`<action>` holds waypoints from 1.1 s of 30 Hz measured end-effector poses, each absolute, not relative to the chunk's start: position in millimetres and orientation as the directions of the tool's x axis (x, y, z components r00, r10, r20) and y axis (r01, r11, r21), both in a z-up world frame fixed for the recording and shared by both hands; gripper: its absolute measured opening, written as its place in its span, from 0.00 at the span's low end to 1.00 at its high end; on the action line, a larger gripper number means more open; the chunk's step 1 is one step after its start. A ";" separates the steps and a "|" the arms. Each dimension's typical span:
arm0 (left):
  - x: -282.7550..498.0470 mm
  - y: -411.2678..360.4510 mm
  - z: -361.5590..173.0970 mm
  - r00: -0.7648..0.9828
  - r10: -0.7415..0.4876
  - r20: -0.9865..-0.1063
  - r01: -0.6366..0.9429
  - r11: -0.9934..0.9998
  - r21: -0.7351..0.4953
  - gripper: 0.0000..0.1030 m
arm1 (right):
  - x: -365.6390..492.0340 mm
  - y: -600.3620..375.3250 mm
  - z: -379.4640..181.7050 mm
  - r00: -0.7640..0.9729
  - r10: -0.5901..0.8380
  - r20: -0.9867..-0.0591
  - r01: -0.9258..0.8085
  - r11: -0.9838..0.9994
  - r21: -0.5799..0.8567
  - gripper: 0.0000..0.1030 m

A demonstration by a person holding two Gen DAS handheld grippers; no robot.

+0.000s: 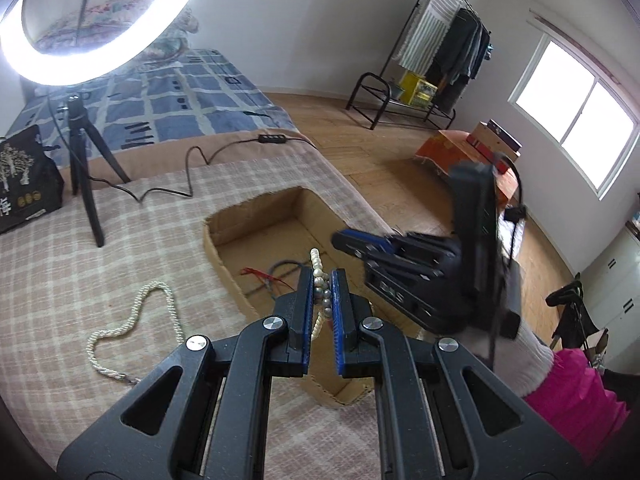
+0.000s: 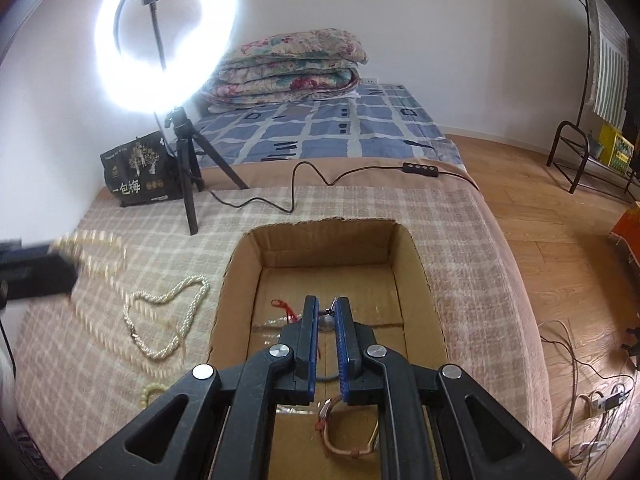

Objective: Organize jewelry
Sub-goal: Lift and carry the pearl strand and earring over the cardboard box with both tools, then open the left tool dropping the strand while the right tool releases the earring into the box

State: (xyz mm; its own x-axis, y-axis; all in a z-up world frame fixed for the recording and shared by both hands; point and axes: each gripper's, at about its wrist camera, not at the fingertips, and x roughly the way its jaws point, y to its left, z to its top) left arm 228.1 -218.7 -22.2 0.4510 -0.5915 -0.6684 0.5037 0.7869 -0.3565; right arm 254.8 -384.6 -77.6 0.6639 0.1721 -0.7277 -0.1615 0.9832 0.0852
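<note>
— Left wrist view first: what do your jaws have?

— My left gripper [image 1: 322,280] is clamped on a bead strand [image 1: 320,276], cream beads above and grey ones between the blue pads, held over the near wall of the cardboard box [image 1: 256,216]. The strand's lower end hangs behind my fingers.

— What lies around it?

— On the checked blanket [image 1: 100,248] to the left, a twisted pearl necklace [image 1: 132,320] lies in a loop, well apart from the box. A red cord [image 1: 260,274] and a dark cord lie on the box floor. My right gripper [image 1: 404,252] reaches in over the box's far side and hides that corner. Behind stand the ring light [image 1: 60,36] on its tripod [image 1: 86,176], its cable, and a black bag [image 1: 24,180].

— And the right wrist view?

— My right gripper [image 2: 326,306] hangs over the box [image 2: 320,240], jaws narrowly parted with nothing between them; a small round pendant [image 2: 326,323] shows through the gap, lying on the box floor. A woven bracelet [image 2: 344,432] with red knots lies nearer, partly hidden by my fingers, and a red cord [image 2: 286,308] lies just left of the tips.

— Outside the box?

— The pearl necklace [image 2: 168,316] sits on the blanket, just beside the left wall. A small green bead bracelet [image 2: 150,394] peeks out by my frame. My left gripper [image 2: 32,272] is a blur at the left edge, its strand smeared. Folded quilts [image 2: 292,68] rest on the bed behind.
</note>
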 end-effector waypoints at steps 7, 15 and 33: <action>219.5 -246.1 -39.6 0.393 -0.608 -0.690 0.531 0.763 -0.369 0.06 | 280.5 -397.2 -89.1 0.659 0.198 -0.725 -0.146 0.980 0.135 0.06; 213.0 -267.1 -66.1 0.336 -0.601 -0.725 0.544 0.753 -0.371 0.06 | 297.3 -407.2 -104.2 0.648 0.210 -0.732 -0.127 0.978 0.168 0.06; 208.7 -265.4 -68.8 0.335 -0.585 -0.739 0.556 0.756 -0.345 0.42 | 299.0 -416.8 -103.8 0.675 0.163 -0.719 -0.048 0.983 0.178 0.72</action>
State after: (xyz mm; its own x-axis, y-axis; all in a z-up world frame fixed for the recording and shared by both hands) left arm 208.7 -265.4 -68.8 0.3354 -0.5846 -0.7388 0.5564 0.7557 -0.3454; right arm 299.0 -416.8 -103.8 0.6752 0.1629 -0.7194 -0.0476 0.9829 0.1778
